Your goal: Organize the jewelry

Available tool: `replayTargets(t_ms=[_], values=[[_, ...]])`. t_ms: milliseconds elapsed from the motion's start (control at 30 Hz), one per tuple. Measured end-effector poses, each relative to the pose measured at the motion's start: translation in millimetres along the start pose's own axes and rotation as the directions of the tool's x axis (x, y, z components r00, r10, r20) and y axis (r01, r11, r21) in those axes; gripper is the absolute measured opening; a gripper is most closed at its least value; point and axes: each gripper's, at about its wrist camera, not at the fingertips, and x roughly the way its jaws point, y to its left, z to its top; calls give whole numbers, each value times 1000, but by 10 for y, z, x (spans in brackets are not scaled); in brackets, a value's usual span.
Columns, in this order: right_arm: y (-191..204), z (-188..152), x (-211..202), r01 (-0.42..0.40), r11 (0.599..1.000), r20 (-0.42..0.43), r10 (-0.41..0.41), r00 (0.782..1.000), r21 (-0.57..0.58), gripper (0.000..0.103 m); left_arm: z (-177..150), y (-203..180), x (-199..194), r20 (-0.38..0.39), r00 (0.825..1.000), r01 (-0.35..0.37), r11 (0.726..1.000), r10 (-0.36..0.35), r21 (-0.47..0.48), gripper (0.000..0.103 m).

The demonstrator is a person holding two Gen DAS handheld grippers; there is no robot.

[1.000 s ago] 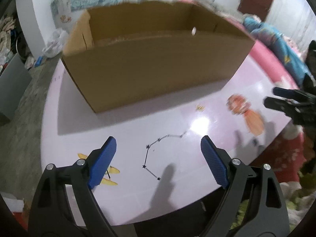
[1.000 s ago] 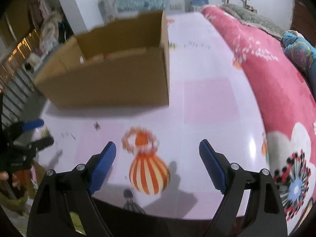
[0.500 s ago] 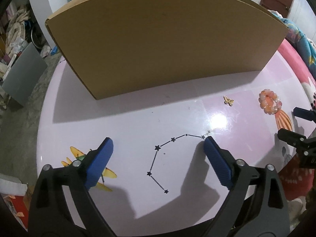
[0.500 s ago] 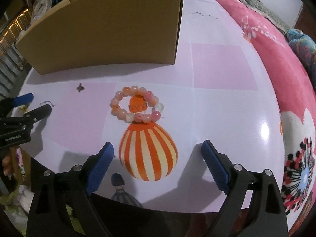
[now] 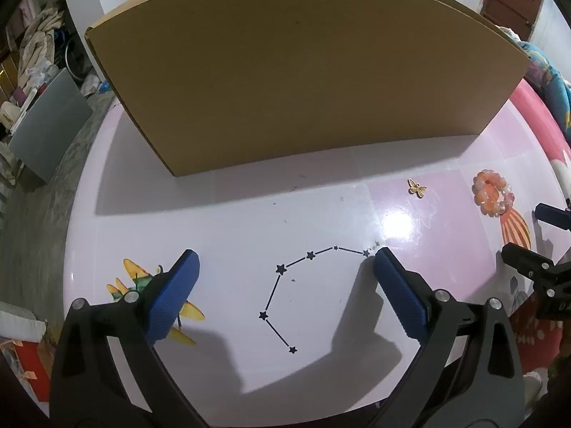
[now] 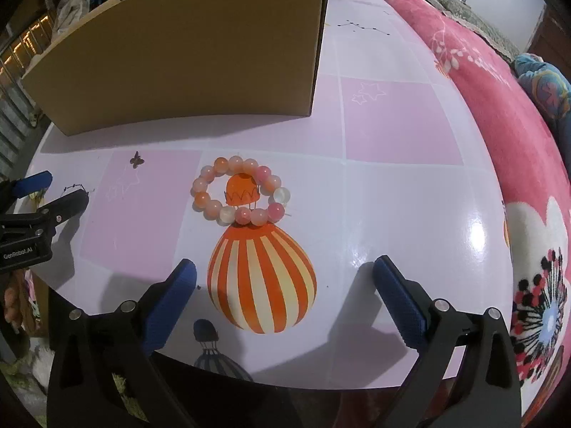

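bracelet (image 6: 241,192) near the surface (image 6: 410,196) front edge: light, hard, slippery beads; pinch across one side. right gripper (image 6: 283,278) and left gripper (image 5: 285,274) jaws just widened, empty.

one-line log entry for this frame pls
left gripper: open, empty | right gripper: open, empty | bead bracelet, bee charm: on table, outside cardboard box

I read "GenRobot.AI", white print on black body of left gripper (image 6: 53,192), right-wrist view only.
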Motion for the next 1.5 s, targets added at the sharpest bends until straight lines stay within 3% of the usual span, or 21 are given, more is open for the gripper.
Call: replayTargets(t_ms=[867, 1300, 1500], values=[[-21, 86, 83, 1, 1000, -55, 0, 998, 15, 97, 50, -61, -11, -40, 999, -10, 1000, 9, -21, 95], [-1, 90, 89, 9, 1000, -25, -9, 1000, 16, 97, 13, -52, -28, -43, 999, -18, 999, 16, -31, 96], [-4, 108, 88, 7, 1000, -70, -7, 998, 9, 97, 22, -36, -29, -45, 999, -21, 999, 19, -36, 96]])
